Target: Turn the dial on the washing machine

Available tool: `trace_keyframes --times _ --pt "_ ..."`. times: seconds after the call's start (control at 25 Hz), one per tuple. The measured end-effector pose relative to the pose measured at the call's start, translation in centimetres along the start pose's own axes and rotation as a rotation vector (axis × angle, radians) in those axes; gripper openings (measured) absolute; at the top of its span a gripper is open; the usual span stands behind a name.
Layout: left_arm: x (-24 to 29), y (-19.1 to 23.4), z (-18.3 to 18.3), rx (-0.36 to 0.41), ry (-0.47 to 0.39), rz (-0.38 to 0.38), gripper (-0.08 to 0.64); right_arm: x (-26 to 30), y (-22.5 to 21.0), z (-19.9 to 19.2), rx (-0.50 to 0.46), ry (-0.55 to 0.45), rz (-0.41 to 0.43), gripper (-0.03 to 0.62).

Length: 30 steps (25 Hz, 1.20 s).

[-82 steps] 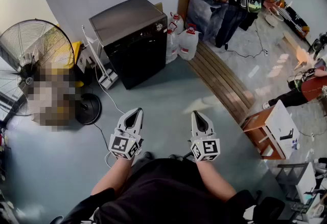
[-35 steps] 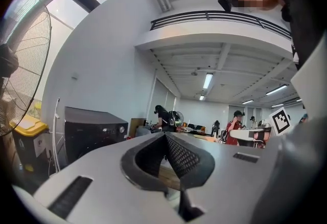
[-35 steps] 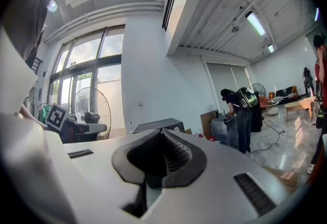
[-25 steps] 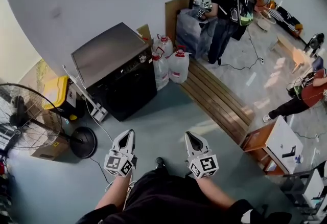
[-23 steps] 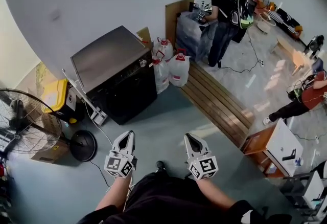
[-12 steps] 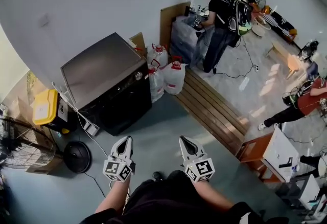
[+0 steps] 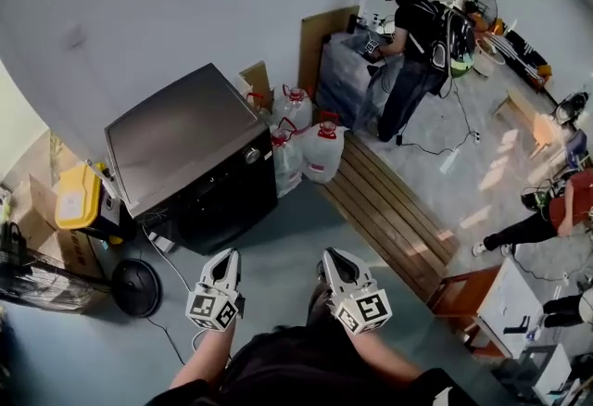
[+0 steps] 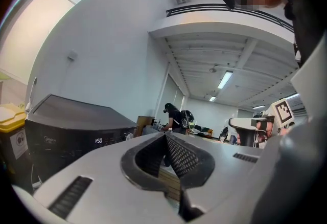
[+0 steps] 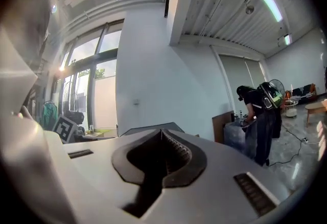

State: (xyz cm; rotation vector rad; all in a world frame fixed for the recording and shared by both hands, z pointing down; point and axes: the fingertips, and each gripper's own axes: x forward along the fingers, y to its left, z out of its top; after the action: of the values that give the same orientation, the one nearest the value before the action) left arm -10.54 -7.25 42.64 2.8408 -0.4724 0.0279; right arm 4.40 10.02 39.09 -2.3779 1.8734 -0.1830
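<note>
- Left gripper (image 7: 231,253): jaws pressed together tip to tip, nothing between them. It is held level in front of the person, above the grey floor (image 7: 278,237).
- Right gripper (image 7: 326,253): jaws likewise closed and empty, level, just beside the left one.
- Washing machine (image 7: 190,163): dark cabinet with a grey top, standing against the white wall (image 7: 185,6). It is ahead of both grippers, a little to their left and well apart from them. In the left gripper view its front shows a lit display.
- Dial (image 7: 252,155): small round silver knob at the upper right corner of the machine's front. Neither gripper touches it.
- Water jugs (image 7: 320,152): clear with red caps, grouped just beside the machine's right side.
- Wooden slats (image 7: 389,209): laid on the floor to the right of the jugs.
- Yellow container (image 7: 76,196): left of the machine, with a round black fan base (image 7: 137,286) near it.
- A person (image 7: 422,33) stands at the far end of the room, at a wrapped stack.
</note>
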Motion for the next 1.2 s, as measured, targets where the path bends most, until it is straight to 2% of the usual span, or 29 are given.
trace_keyframes --times 0.24,0.56,0.92,1.2 --pt "6.3 0.6 1.7 0.004 0.009 0.108 0.015 7.2 -4.8 1.7 -0.044 0.032 0.151 0.023" --pt "14.5 2.5 3.1 -0.018 0.035 0.279 0.015 16.3 -11.8 3.4 -0.063 0.091 0.282 0.023" --pt "22.8 4.2 2.6 -0.005 0.035 0.433 0.015 23.1 -17.3 3.0 -0.062 0.114 0.412 0.023" --pt "27.8 6.4 0.3 0.001 0.032 0.494 0.017 28.4 -19.5 0.8 -0.074 0.131 0.476 0.023"
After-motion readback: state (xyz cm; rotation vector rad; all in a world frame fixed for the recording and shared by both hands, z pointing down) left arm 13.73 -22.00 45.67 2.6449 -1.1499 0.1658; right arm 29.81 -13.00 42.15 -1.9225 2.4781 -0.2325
